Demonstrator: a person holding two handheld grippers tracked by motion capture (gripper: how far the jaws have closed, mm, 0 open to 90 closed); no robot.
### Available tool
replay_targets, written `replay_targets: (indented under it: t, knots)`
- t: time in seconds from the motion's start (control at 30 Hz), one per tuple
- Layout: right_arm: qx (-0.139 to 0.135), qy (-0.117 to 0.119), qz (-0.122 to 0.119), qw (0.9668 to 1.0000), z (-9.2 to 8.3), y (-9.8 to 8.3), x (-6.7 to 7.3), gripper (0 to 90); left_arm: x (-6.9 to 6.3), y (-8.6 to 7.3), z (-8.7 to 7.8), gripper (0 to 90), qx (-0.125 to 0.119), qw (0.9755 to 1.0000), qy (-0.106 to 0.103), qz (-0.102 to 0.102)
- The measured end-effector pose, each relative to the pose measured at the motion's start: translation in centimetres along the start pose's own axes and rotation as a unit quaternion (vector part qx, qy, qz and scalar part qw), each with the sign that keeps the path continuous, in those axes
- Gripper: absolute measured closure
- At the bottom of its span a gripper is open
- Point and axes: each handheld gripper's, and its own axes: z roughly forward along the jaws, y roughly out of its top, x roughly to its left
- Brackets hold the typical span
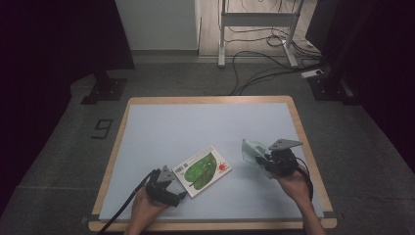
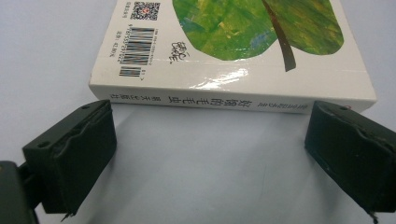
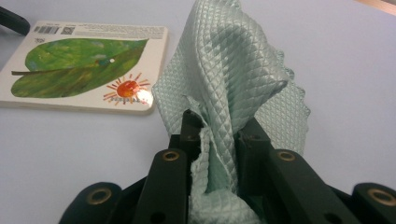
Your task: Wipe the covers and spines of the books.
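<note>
The pale green cloth [image 3: 233, 88] is pinched in the right gripper [image 3: 219, 135], its fingers closed on it above the worktop [image 1: 161, 127]. The book [image 1: 202, 170] lies flat just beside the left gripper [image 2: 210, 135], fingers wide.

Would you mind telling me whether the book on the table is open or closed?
Closed. The book lies flat on the table with its leaf-printed cover up, and the left gripper view shows its spine and cover edge shut together.

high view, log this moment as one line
right gripper: shut on cloth, held above mat | left gripper: open, at spine of book | book flat on mat
</note>
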Motion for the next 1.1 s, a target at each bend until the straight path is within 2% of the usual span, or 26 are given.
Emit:
replay_targets:
  t: [0.6, 1.1]
  knots:
    - [0.004, 0.026, -0.031, 0.9992, 3.7, 2.6, 2.1, 74.5, 0.1, -0.6, -0.6, 0.6, 0.004, 0.9999, 0.006, -0.012]
    - [0.023, 0.043, -0.052, 0.9974, 8.0, 3.1, 3.6, 74.2, 0.4, -1.1, -1.0, 0.0, 0.004, 0.9998, 0.009, -0.015]
